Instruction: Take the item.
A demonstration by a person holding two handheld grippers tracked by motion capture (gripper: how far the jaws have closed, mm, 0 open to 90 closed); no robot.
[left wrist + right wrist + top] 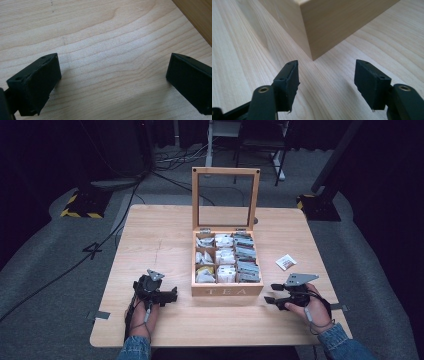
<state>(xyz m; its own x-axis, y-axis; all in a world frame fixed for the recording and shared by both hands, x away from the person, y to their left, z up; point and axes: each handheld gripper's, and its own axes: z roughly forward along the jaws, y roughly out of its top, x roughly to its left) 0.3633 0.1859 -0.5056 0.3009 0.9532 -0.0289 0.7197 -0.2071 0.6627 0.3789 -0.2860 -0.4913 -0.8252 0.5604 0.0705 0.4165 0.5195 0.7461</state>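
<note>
Room: dark surroundings, grey carpet with cables, a pale wooden counter in the middle of the high view.
Left gripper: at about 7 o'clock on the counter, held in the person's left hand, lying low over the wood and pointing toward the box. Its fingers are spread wide and released, with bare wood grain between them in the left gripper view.
Tea box: wooden, at the counter's centre, lettered TEA on its front wall; in the left gripper view its wall cuts across the 1 o'clock corner.
Lid: a wooden frame with a clear pane, standing upright at the box's 12 o'clock edge.
Compartments: nine, in three columns; left and middle columns hold white tea packets, the right column grey ones.
Loose packet: white with a dark mark, flat on the counter at about 3 o'clock, apart from the box.
Right gripper: at about 5 o'clock, in the right hand, aimed at the box's near right corner. Its fingers are parted and released, the box corner just ahead of them in the right gripper view, not touching.
</note>
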